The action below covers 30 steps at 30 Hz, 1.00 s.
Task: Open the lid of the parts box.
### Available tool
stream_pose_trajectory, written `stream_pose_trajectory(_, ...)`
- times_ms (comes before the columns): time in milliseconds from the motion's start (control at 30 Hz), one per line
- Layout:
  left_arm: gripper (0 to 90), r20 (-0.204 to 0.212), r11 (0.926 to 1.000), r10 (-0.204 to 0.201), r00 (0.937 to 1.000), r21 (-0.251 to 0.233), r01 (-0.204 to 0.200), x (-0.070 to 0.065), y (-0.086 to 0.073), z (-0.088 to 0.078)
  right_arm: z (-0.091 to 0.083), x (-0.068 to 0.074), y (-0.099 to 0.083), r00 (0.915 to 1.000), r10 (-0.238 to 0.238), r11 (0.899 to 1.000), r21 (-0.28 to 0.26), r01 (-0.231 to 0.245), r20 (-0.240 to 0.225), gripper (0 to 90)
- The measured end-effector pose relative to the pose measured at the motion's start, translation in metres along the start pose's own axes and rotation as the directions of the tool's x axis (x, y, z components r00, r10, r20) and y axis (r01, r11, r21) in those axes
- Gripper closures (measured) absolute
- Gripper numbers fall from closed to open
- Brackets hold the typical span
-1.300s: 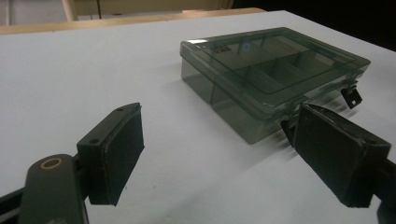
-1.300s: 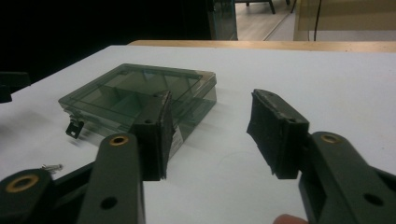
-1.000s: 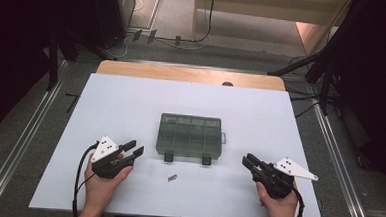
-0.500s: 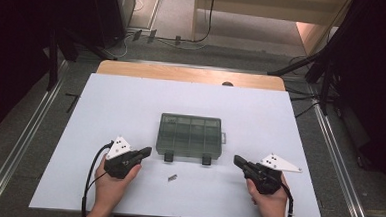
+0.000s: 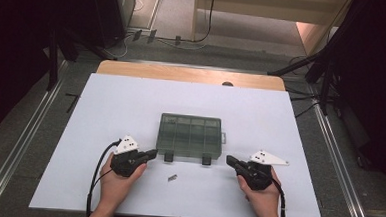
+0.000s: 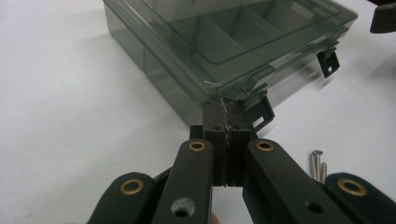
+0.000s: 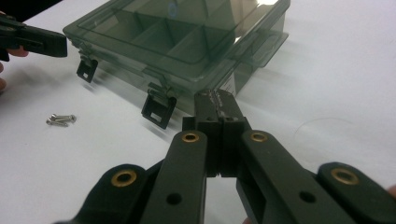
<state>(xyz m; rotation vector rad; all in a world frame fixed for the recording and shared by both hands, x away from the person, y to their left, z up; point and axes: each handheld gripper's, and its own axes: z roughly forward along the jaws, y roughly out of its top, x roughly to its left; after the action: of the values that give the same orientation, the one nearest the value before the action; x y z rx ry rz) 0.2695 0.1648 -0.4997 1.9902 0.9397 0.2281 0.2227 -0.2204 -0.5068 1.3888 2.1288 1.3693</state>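
Item: smoke-grey compartment box (image 5: 190, 135), lid down, both front latches hanging unfastened; set mid-table between the two claws, presumably so each can work one latch. Left gripper (image 5: 149, 154): jaws pressed together, nothing between them, tip just short of the box's near left corner, by the left latch (image 6: 261, 113); closed tip probably meant as a single prod for flipping that latch or lifting the lid edge. Right gripper (image 5: 231, 161): jaws likewise together and empty, tip just beside the box's near right corner, the right latch (image 7: 159, 108) slightly to the left of its tip in the right gripper view. Screws (image 5: 172, 177): a small pair, lying loose on the white table (image 5: 106, 104), nearer the left claw, below and to the right of its tip, untouched; number hard to fix from above, two apparently in the gripper views. Held low and nearly level, both claws aimed inward at the front edge, hands resting close to the table for steadiness. Against the earlier frame: both claws drawn in from the sides toward the box's front corners; both jaws narrowed from a slight gap to fully together; box and screws unmoved.
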Motion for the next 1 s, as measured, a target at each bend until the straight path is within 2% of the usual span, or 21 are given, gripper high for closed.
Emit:
stream_pose_trajectory(200,90.0,-0.013,0.9999,-0.006,0.9999,0.014,0.006,0.002,-0.002,-0.001,0.014,0.006,0.002,0.999,-0.041,0.997,0.062,0.04,0.018,90.0)
stream_pose_trajectory(333,90.0,-0.022,0.9996,-0.014,0.9997,0.023,0.015,0.004,-0.003,0.0,0.019,0.007,0.003,0.9992,-0.033,0.996,0.084,0.031,0.023,90.0)
stream_pose_trajectory(833,90.0,-0.036,0.9993,-0.02,0.9992,0.031,0.021,0.003,-0.001,0.002,0.021,0.007,0.003,0.9989,-0.034,0.996,0.085,0.031,0.032,90.0)
stream_pose_trajectory(1000,90.0,-0.027,0.9997,-0.023,0.9994,0.009,0.023,0.004,-0.001,-0.002,0.021,0.007,0.003,0.9989,-0.033,0.996,0.086,0.03,0.033,90.0)
